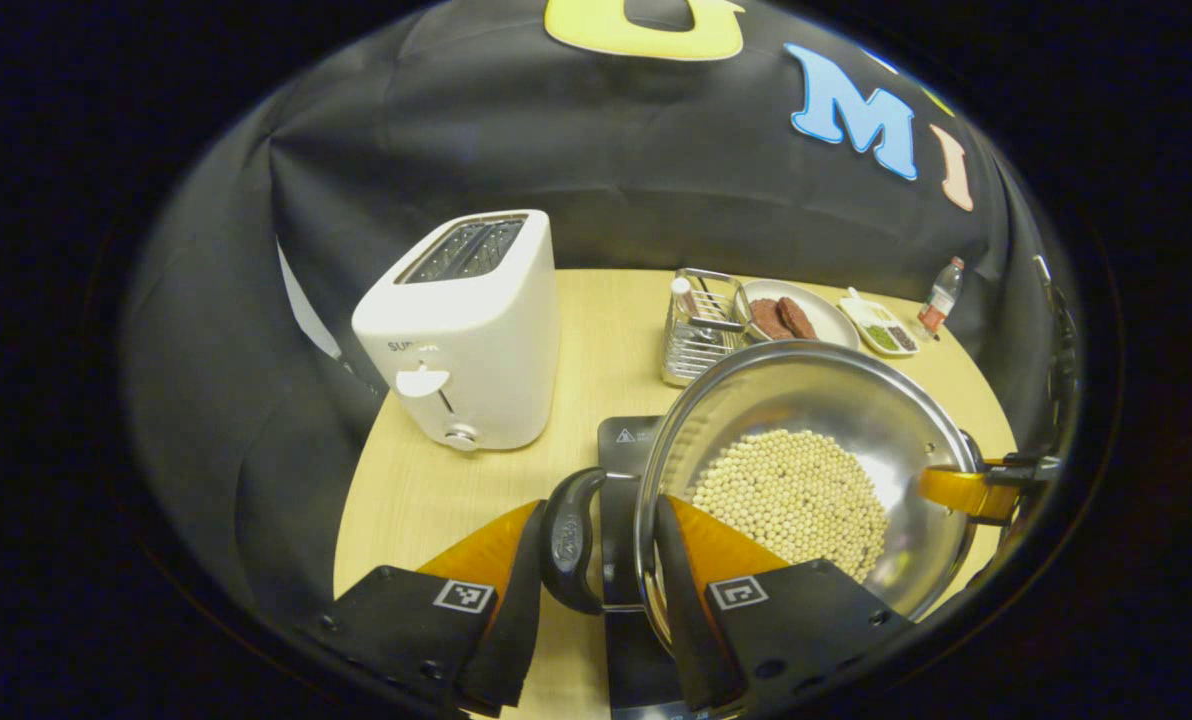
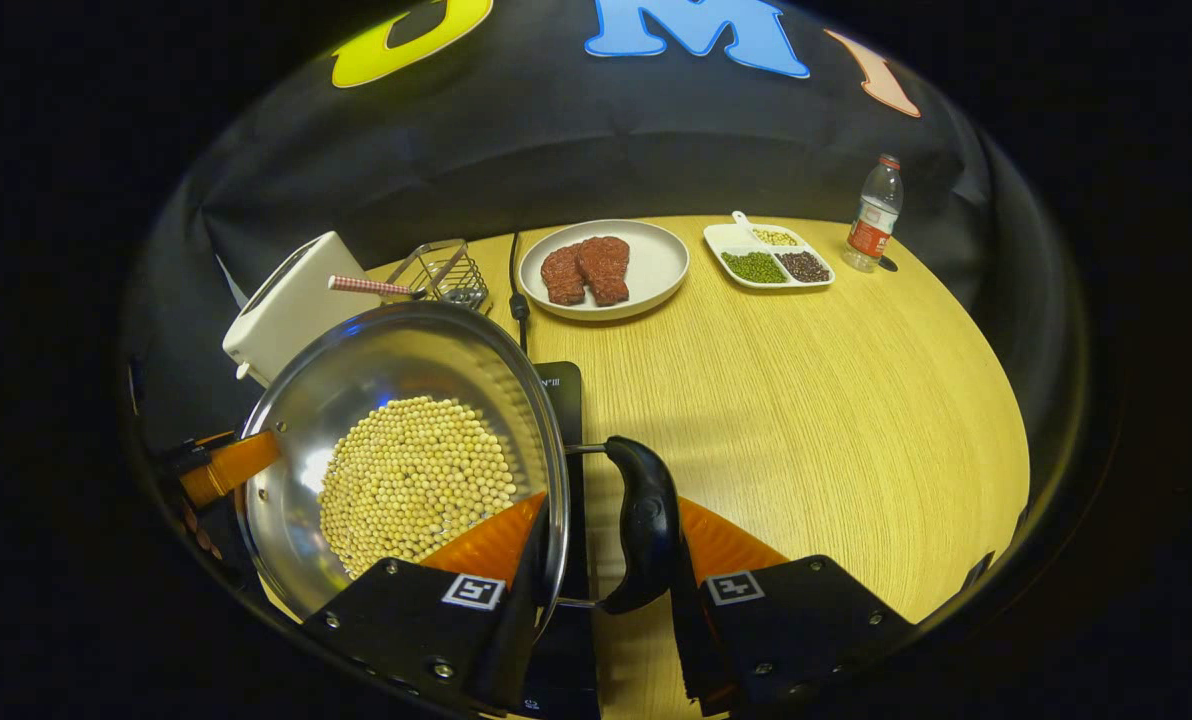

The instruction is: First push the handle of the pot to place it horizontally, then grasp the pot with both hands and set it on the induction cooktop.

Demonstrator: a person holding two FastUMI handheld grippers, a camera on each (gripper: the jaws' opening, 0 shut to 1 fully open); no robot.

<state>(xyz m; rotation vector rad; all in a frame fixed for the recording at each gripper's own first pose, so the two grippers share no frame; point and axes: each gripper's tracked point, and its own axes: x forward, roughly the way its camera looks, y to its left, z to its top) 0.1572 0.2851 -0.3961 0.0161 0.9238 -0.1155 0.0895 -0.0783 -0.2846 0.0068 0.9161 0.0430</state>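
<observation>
Left gripper (image 1: 596, 545) is closed across the pot's (image 1: 856, 420) rim and near black handle (image 1: 571, 540); right gripper (image 2: 601, 545) pinches the opposite handle (image 2: 646, 525) likewise. The pot hangs tilted above the induction cooktop (image 1: 621, 440), so uneven lowering could spill the beans (image 1: 796, 495) or let a handle slip
</observation>
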